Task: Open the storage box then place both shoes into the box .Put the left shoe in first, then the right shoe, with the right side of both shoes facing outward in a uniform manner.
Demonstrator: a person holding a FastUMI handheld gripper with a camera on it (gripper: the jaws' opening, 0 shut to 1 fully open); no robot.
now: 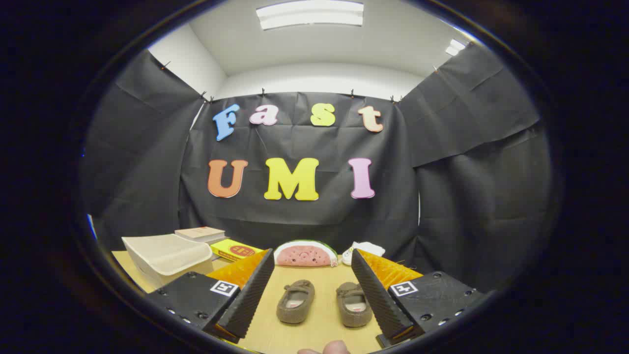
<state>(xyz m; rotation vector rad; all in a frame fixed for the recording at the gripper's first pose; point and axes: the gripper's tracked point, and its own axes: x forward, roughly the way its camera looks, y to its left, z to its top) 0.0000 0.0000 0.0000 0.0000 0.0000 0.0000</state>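
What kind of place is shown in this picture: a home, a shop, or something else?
Probably a small recording booth, not a home. Black cloth hangs as walls under a white ceiling with a strip light. A wooden table holds staged props: two brown shoes between the open hand-held gripper fingers and a storage box.

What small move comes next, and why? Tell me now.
Probably swing the open claw toward the cream storage box beside its left finger and open that first. The box looks closed, both brown shoes lie untouched on the table between the fingers, and the claw holds nothing.
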